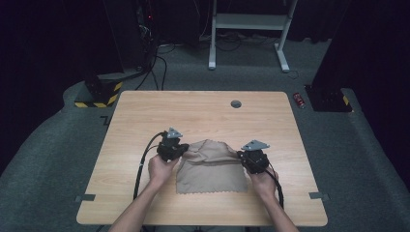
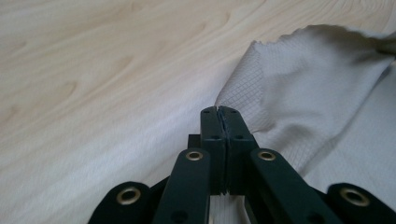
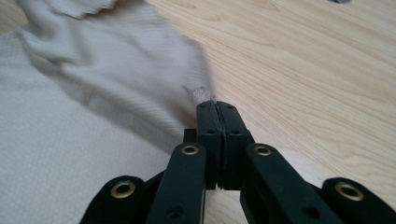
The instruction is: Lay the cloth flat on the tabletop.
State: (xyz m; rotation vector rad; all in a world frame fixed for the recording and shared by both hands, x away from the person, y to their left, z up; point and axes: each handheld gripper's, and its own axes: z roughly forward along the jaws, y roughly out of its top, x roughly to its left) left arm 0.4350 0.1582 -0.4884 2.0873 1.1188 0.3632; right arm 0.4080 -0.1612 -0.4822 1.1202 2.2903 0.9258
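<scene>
A light wooden rectangular desk [image 1: 145, 111] carries a beige woven cloth [image 1: 212, 169] near the middle of its near edge, the far part bunched up. The left gripper [image 1: 177, 151] pinches the cloth's far left corner; the right gripper [image 1: 245, 158] pinches its far right corner, jaws fully closed.

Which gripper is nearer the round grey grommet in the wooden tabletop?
Right. The right gripper sits just below and right of the grommet; the left gripper lies farther left.

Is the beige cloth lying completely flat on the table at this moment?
No, the cloth is lifted and bunched along its far edge between the left gripper and right gripper.
</scene>
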